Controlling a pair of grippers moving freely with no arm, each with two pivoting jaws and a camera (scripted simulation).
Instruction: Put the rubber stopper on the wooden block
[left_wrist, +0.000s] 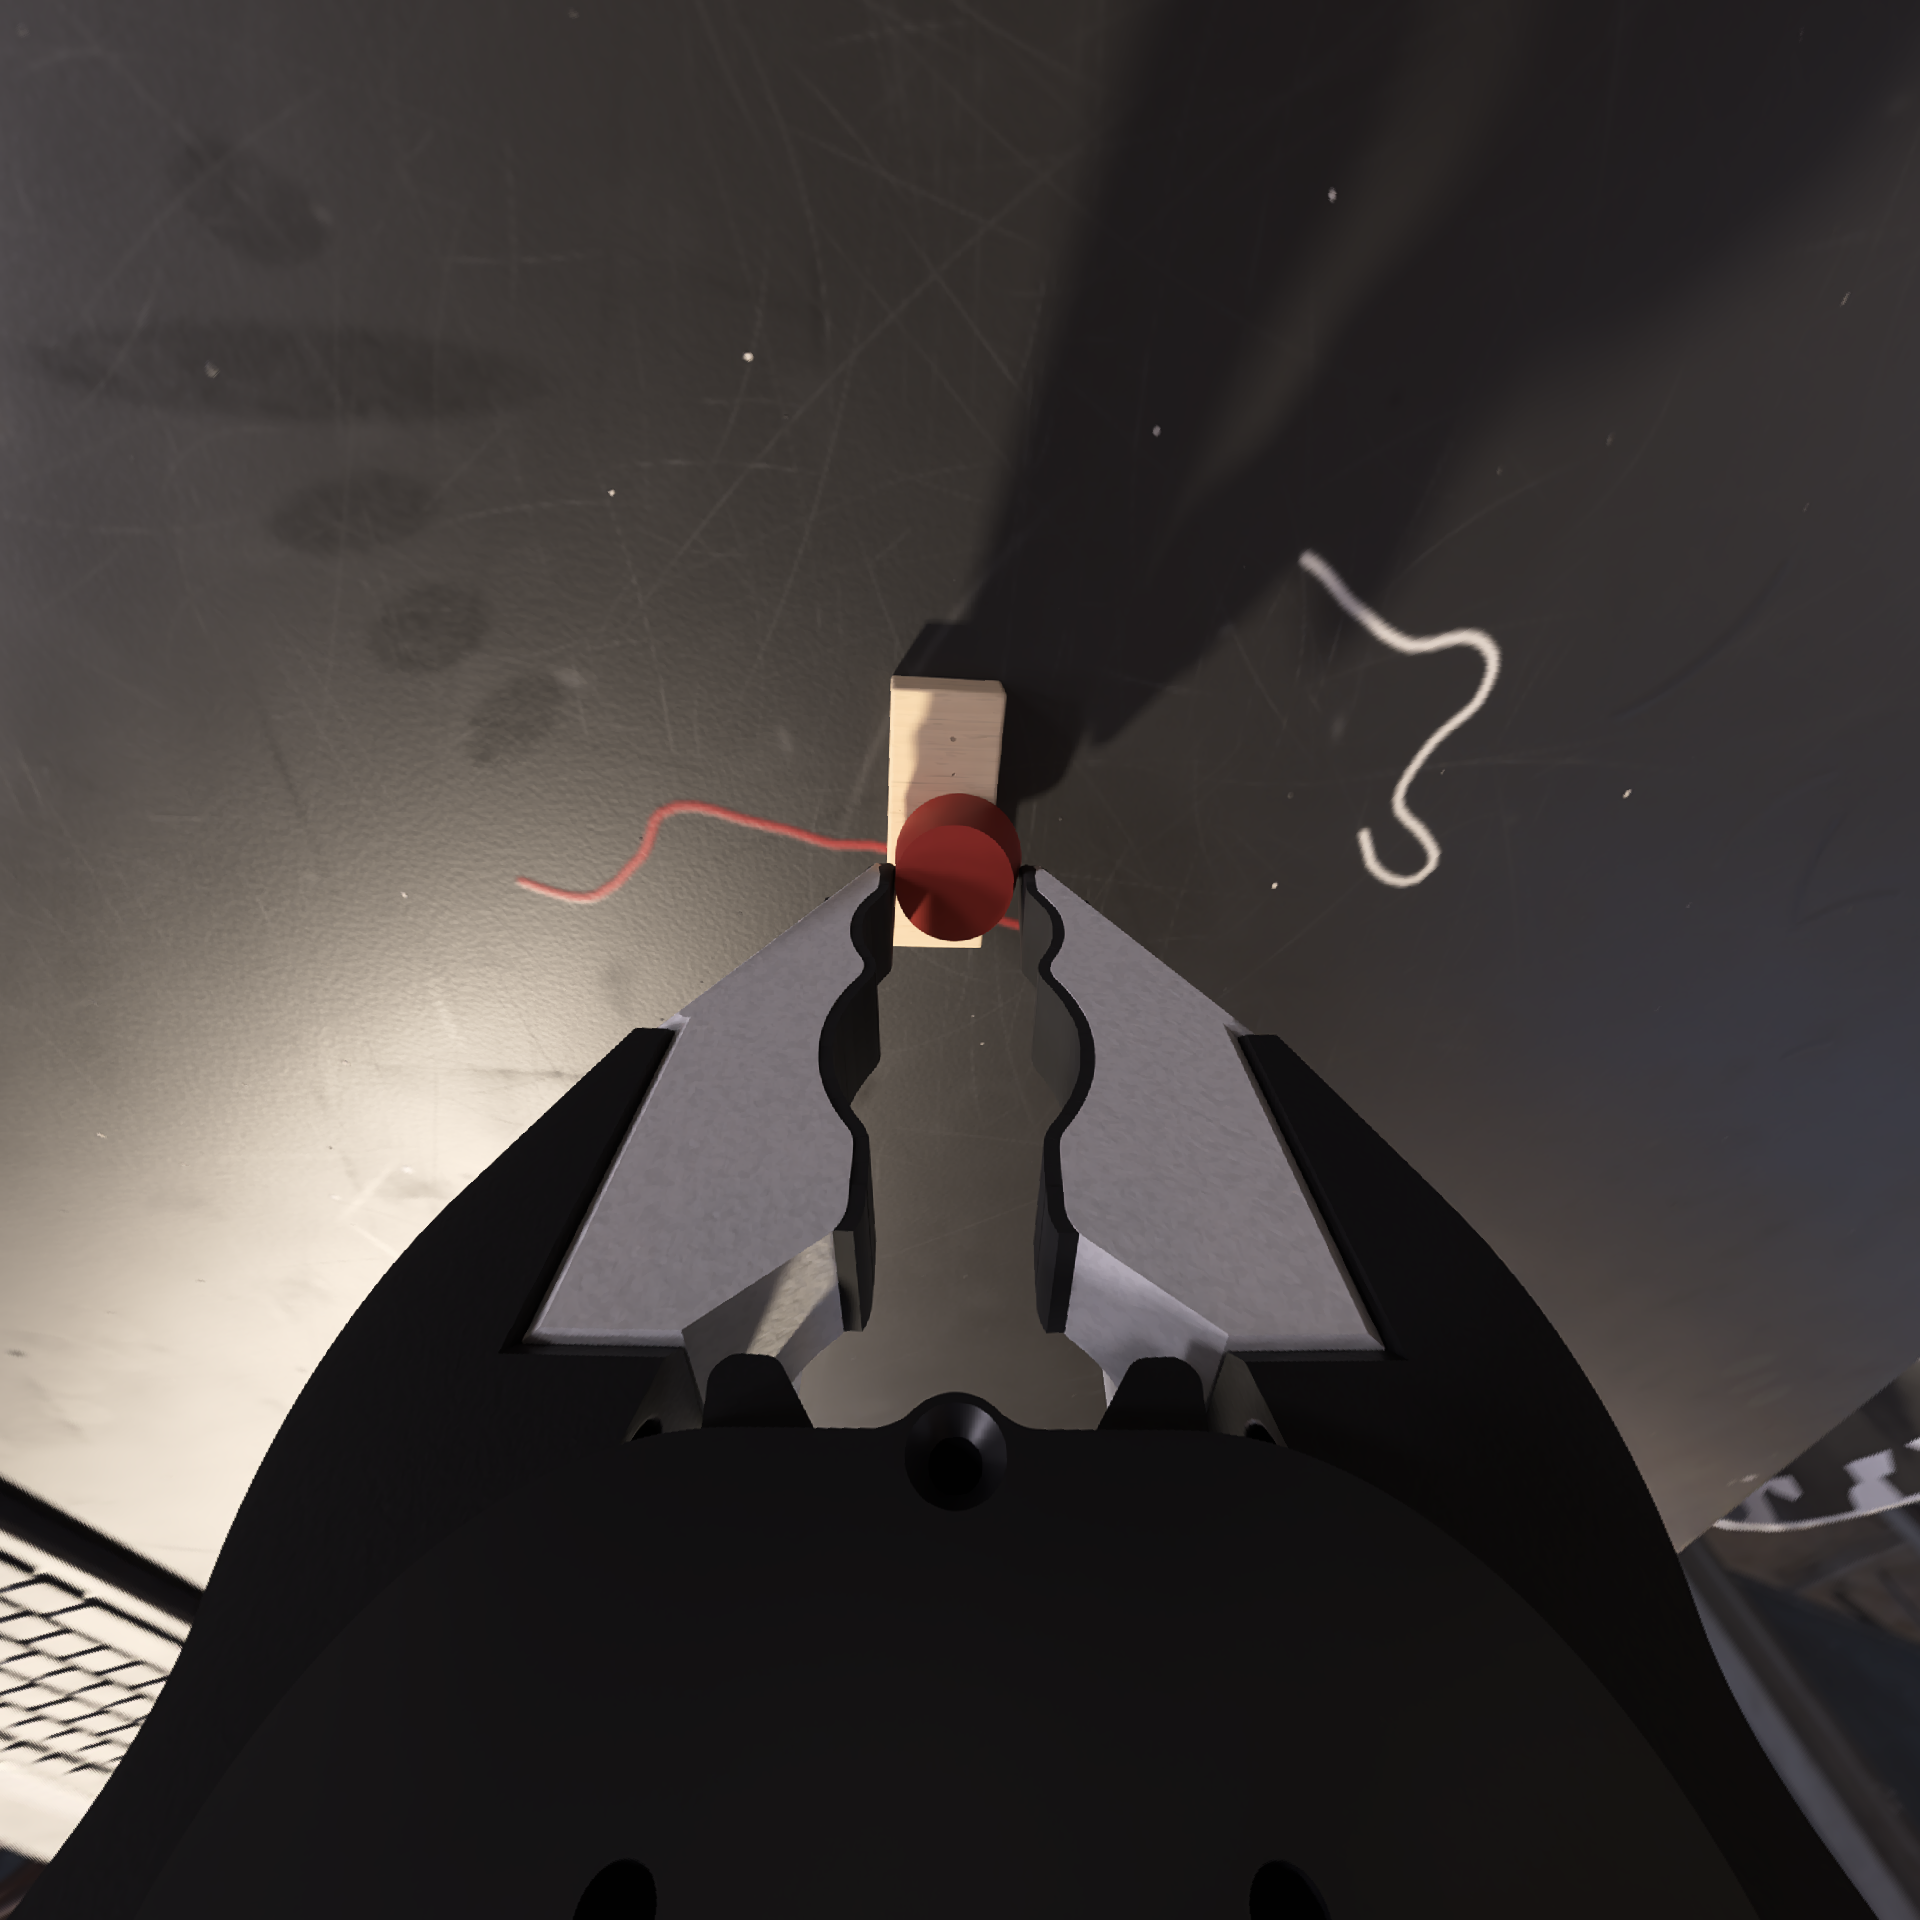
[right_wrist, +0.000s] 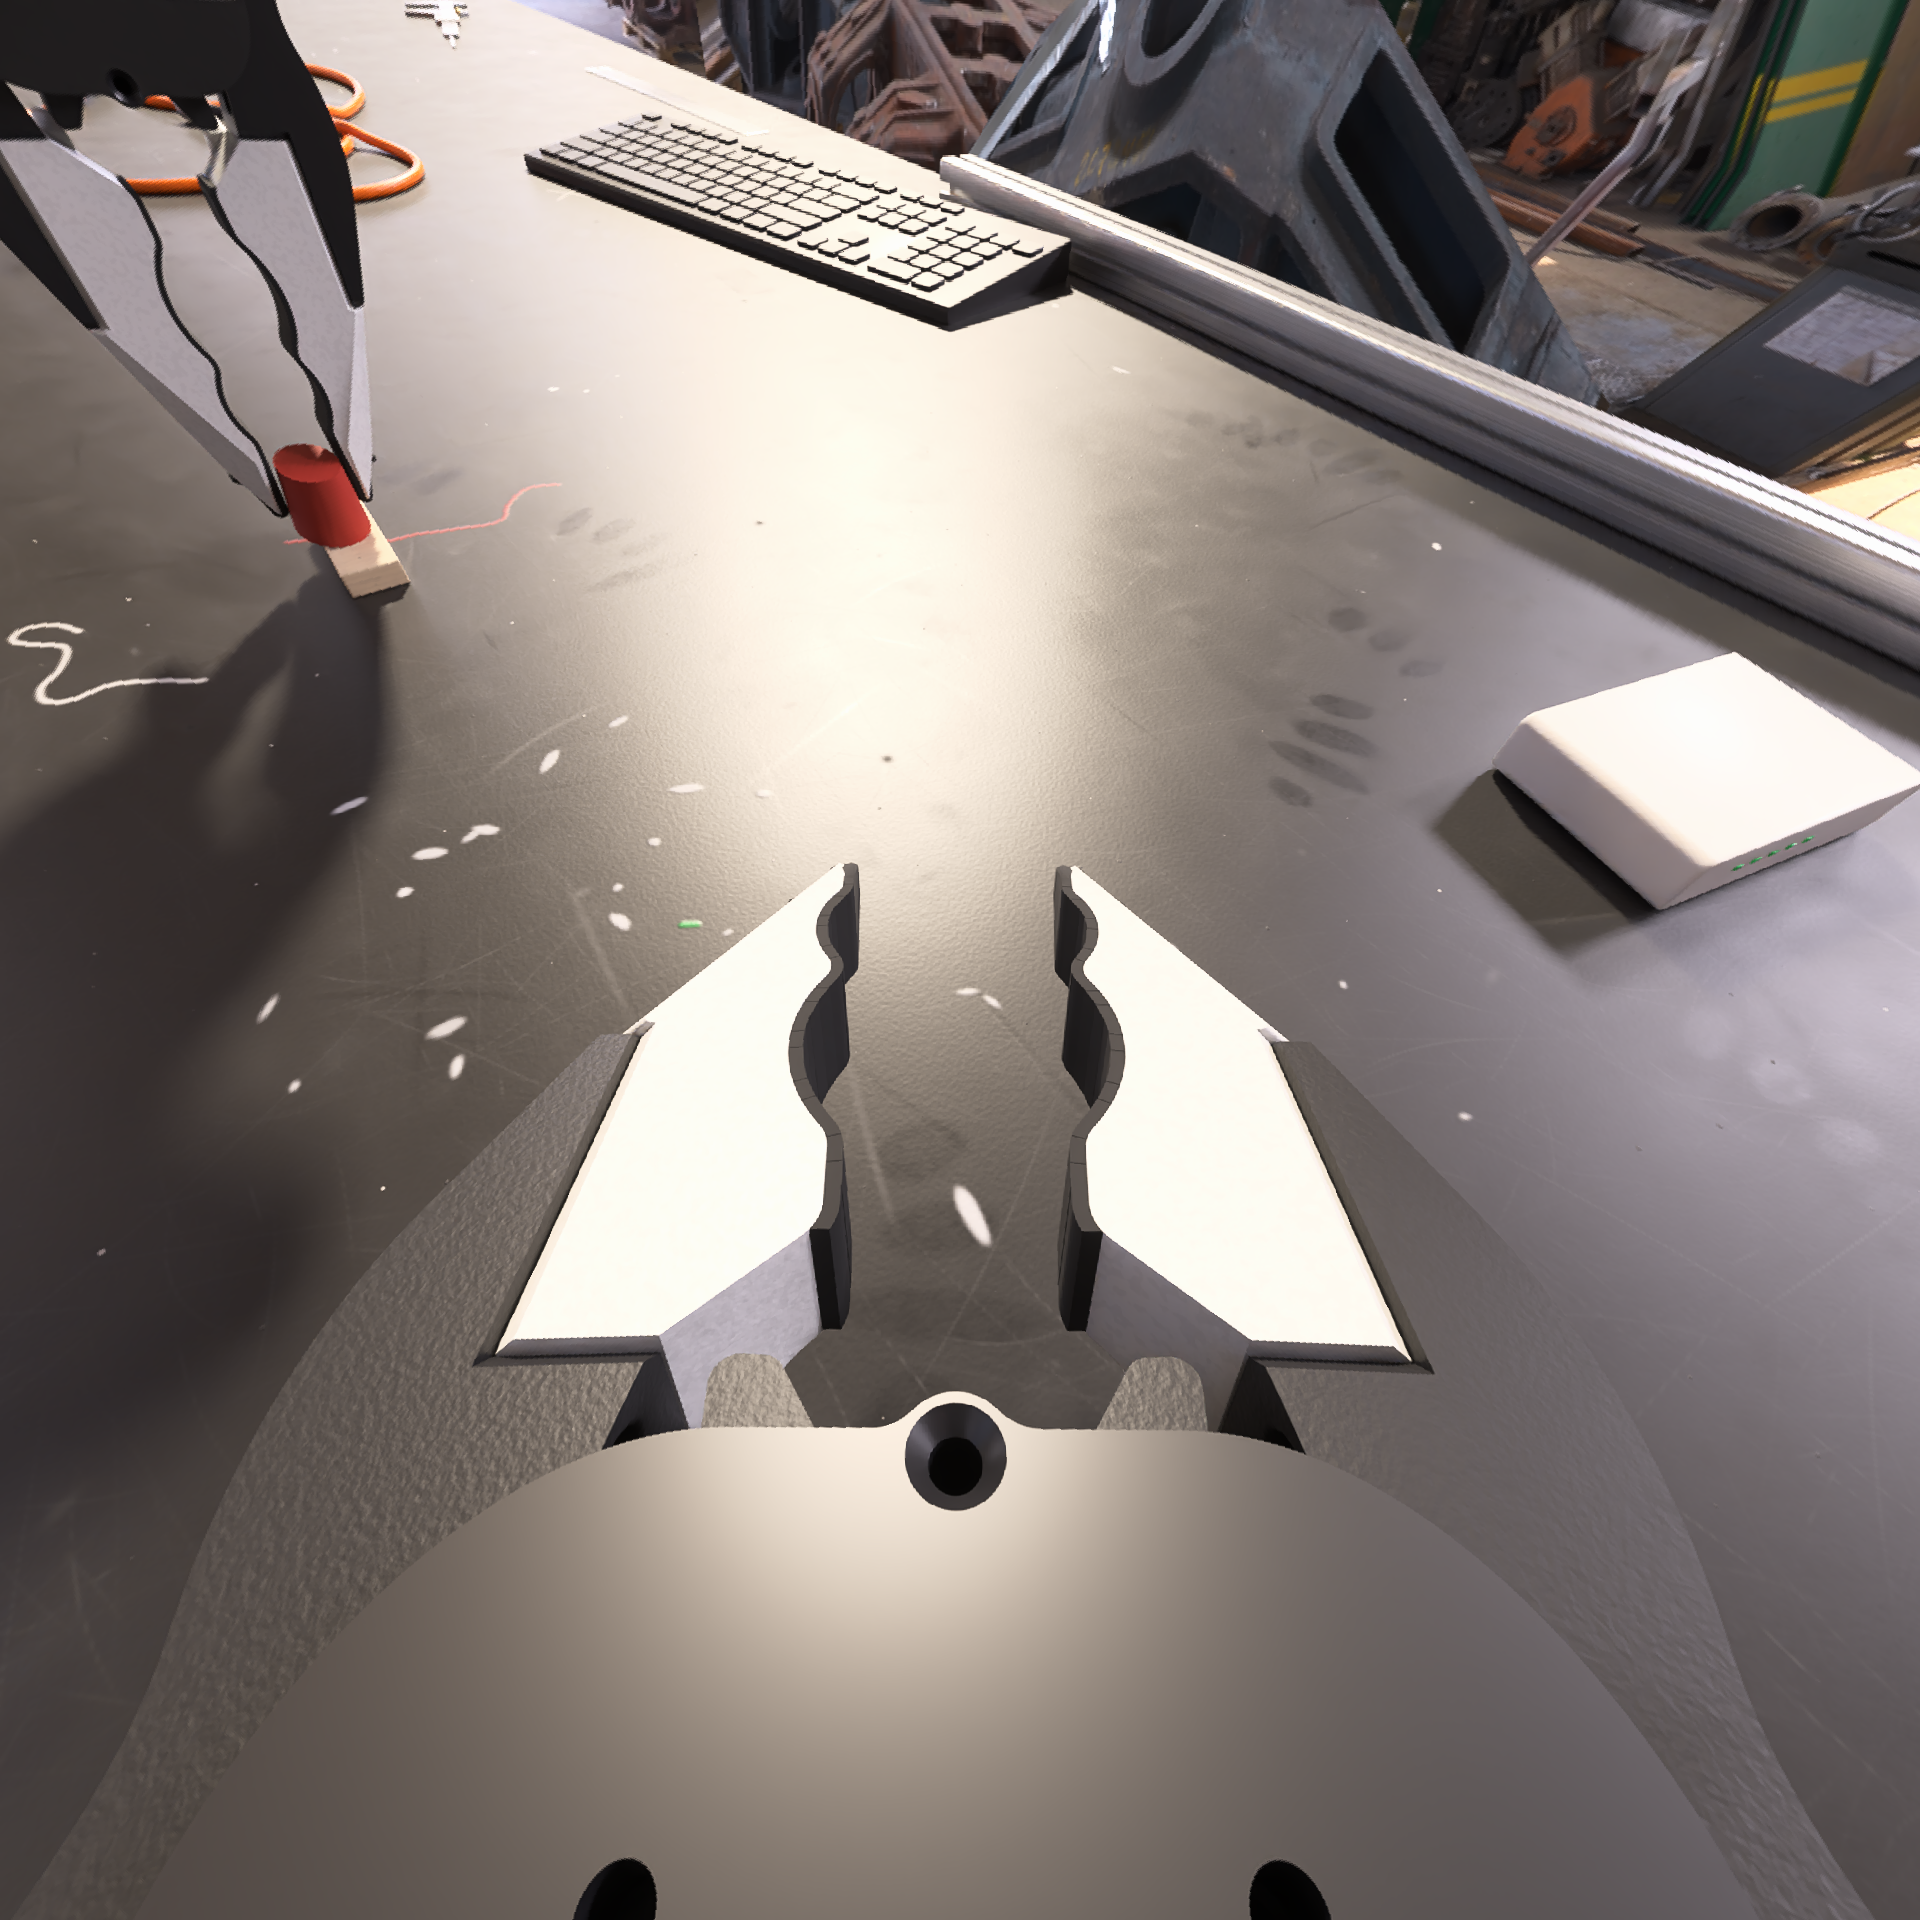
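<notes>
Matt red rubber stopper (left_wrist: 953, 881), pale smooth wooden block (left_wrist: 948, 740), scratched semi-gloss table (left_wrist: 520, 520).

1. Dark scratched table (right_wrist: 935, 623), smudged w/ white specks.
2. Wood block (right_wrist: 366, 566) flat on it, near left.
3. Red string (left_wrist: 665, 847) & white string (left_wrist: 1423, 717) either side of block.
4. Black keyboard (right_wrist: 800, 218), orange cable (right_wrist: 379, 156), white box (right_wrist: 1704, 774), metal rail (right_wrist: 1455, 405).

Dim scene, glare on table (right_wrist: 935, 540) (edges warped), hard shadows.

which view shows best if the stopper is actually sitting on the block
The right wrist view: from the side, the rubber stopper stands upright on the wooden block. The left wrist view looks down on it, so the stopper only overlaps the block between the left gripper fingertips.
</notes>
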